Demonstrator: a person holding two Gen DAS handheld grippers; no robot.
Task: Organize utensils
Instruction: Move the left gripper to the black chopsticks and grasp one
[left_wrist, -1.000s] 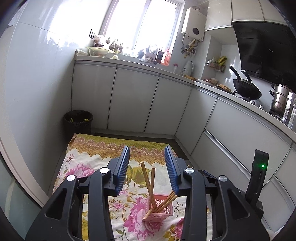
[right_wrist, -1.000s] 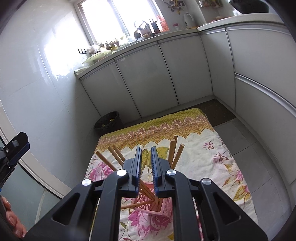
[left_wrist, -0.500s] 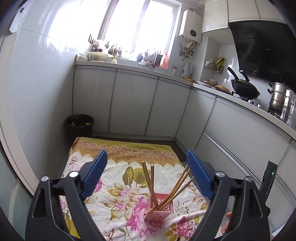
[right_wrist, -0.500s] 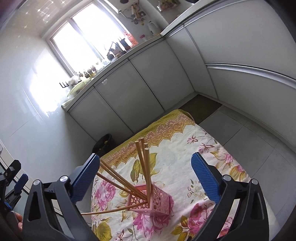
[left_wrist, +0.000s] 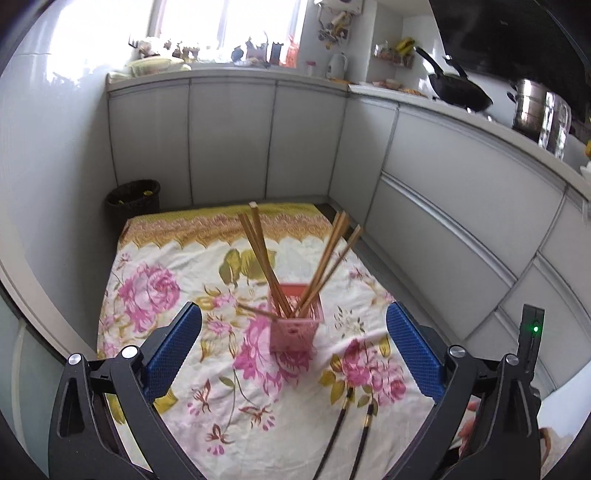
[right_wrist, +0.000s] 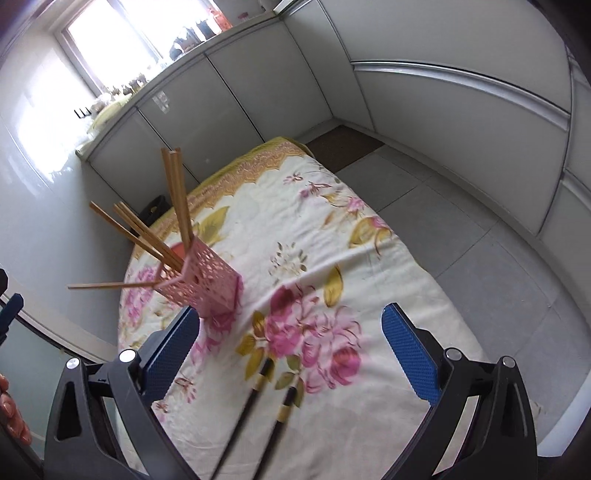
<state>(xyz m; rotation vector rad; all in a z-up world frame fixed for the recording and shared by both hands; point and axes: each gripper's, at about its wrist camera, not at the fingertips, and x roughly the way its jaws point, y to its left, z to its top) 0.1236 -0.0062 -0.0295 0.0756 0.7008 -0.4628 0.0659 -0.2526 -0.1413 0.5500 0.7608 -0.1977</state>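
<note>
A pink perforated holder (left_wrist: 295, 328) stands on the floral cloth (left_wrist: 166, 258) with several wooden chopsticks (left_wrist: 258, 254) leaning out of it. My left gripper (left_wrist: 294, 314) hangs above and short of it, open wide, with nothing between its pads. Two black chopsticks (left_wrist: 347, 424) with gold bands lie on the cloth nearer me, side by side. In the right wrist view the holder (right_wrist: 207, 284) sits to the left, by the left fingertip. The black chopsticks (right_wrist: 258, 391) lie low between the fingers of my right gripper (right_wrist: 291, 315), which is open and empty.
The cloth covers the kitchen floor between grey cabinets (left_wrist: 229, 140). A dark bin (left_wrist: 133, 199) stands at its far left corner, a brown mat (right_wrist: 343, 144) beyond its far end. A wok (left_wrist: 461, 96) and steel pot (left_wrist: 535, 110) sit on the counter. Bare tiles (right_wrist: 461, 240) lie right of the cloth.
Both grippers opened from narrow or nearly shut to wide and sank toward the cloth. The holder looms closer, and the two black chopsticks came into view at the bottom.
</note>
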